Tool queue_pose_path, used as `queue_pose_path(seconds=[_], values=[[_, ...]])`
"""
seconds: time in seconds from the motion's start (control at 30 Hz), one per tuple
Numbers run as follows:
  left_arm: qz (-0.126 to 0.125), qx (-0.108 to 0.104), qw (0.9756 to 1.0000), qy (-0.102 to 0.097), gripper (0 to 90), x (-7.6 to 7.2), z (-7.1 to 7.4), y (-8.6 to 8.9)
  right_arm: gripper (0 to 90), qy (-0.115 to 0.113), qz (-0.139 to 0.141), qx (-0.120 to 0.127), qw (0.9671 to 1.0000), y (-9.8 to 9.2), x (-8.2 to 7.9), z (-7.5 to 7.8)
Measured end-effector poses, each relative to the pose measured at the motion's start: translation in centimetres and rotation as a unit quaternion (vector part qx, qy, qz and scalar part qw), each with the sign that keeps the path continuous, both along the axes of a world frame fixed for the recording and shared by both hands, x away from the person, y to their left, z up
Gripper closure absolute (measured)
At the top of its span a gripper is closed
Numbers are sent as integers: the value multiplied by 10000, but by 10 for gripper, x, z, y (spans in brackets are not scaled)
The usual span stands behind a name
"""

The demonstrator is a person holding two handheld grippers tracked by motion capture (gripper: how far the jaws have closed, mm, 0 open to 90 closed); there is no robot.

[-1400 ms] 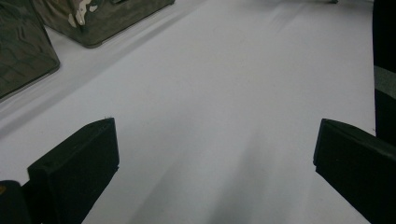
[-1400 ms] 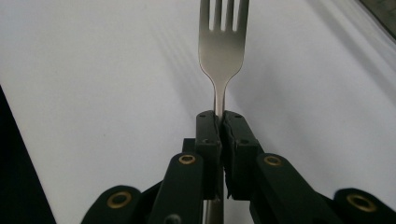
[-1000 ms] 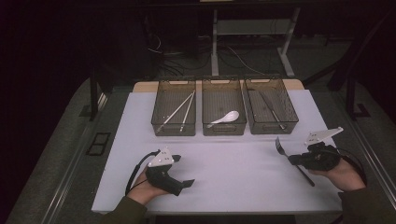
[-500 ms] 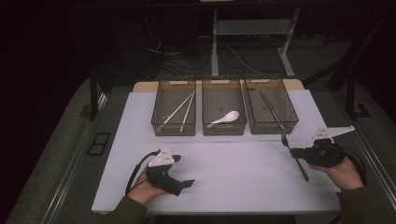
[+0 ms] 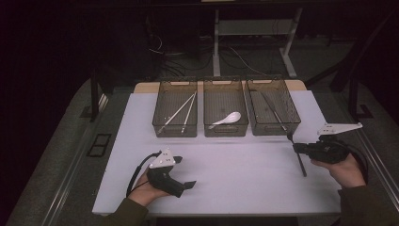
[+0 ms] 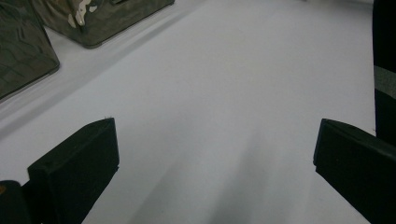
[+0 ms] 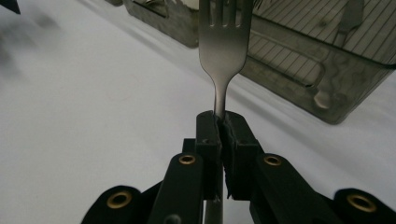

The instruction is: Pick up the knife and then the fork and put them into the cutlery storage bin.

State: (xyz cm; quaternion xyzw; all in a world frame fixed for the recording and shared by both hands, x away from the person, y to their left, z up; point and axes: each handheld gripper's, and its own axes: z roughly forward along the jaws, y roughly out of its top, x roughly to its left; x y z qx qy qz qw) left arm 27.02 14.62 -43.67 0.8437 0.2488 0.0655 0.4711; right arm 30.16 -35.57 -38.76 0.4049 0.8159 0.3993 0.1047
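Nearest me, my left gripper (image 5: 188, 184) rests on the white table (image 5: 235, 179) at the near left, jaws wide apart with nothing between them. On the right, my right gripper (image 5: 296, 148) is clamped on the neck of the fork (image 7: 224, 42), tines pointing toward the bins and the handle hanging back toward me. Beyond it stands the right-hand bin (image 5: 273, 113), already holding dark cutlery; the middle bin (image 5: 225, 113) has a white spoon (image 5: 227, 119), the left bin (image 5: 175, 115) chopsticks (image 5: 181, 113). I judge the fork belongs in the right bin: I'd lift the handle clear of the near wall, align it lengthwise, then release low.
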Motion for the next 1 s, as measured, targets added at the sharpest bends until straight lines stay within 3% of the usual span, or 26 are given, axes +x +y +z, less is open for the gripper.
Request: queue_pose_path(seconds=[0.57, 1.0], values=[[26, -19, 10000, 2, 0, 1, -1, 0, 852, -368, -325, 185, 9986, 3, 24, 20], [0, -23, 10000, -28, 0, 1, -1, 1, 852, -685, -561, 126, 9960, 10, 57, 44]])
